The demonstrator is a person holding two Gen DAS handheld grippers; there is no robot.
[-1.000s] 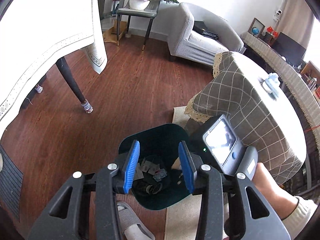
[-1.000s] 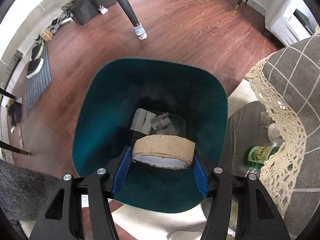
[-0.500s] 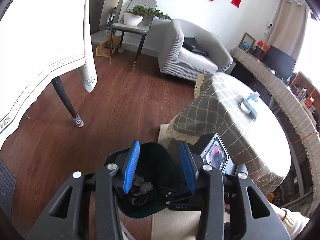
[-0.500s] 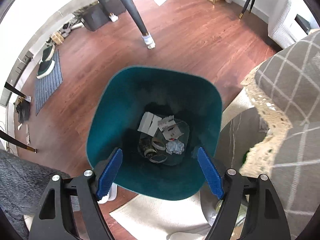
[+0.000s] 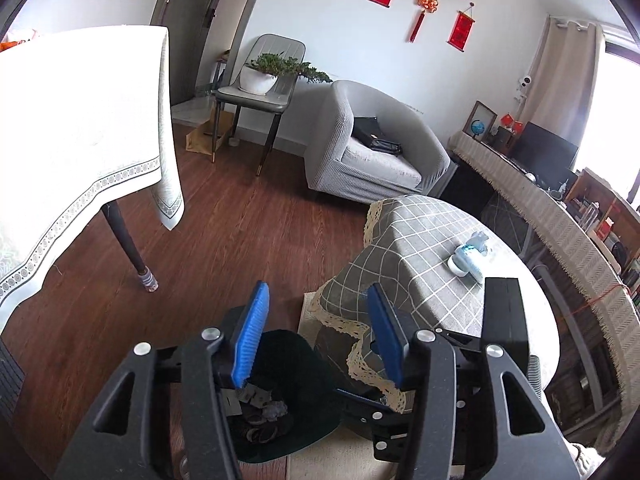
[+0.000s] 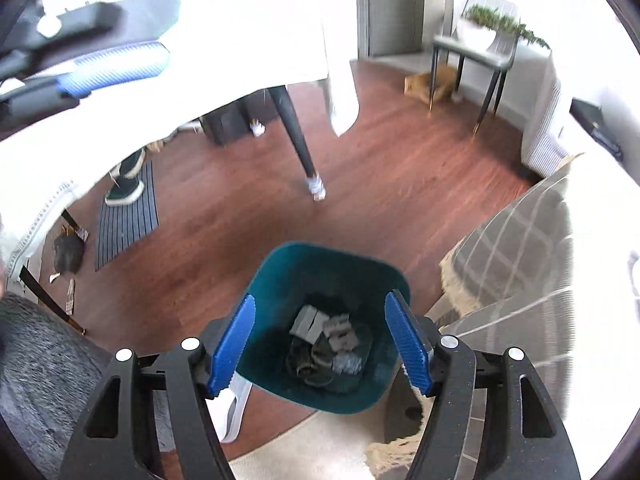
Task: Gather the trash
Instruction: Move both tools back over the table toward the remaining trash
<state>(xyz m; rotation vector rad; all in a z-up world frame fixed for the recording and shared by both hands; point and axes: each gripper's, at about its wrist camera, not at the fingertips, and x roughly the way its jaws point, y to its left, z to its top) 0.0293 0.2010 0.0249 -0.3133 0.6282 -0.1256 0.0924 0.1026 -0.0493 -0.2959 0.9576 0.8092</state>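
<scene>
A dark teal trash bin (image 6: 280, 268) stands on the wood floor beside the round table; it also shows in the left wrist view (image 5: 304, 436). Crumpled paper and other trash (image 6: 326, 344) lie at its bottom. My right gripper (image 6: 322, 342) is open and empty, well above the bin. My left gripper (image 5: 316, 336) is open and empty, raised above the bin's rim and the table edge. A white and blue piece of trash (image 5: 468, 258) lies on the checked cloth of the round table (image 5: 420, 240).
A table with a white cloth (image 5: 80, 152) and a dark leg (image 5: 132, 248) stands to the left. A grey armchair (image 5: 372, 148) and a chair with a plant (image 5: 260, 80) are at the back. A doormat with shoes (image 6: 124, 208) lies on the floor.
The right gripper opened and dropped the cardboard tape roll into the bin, then rose. The left gripper lifted and tilted up toward the room.
</scene>
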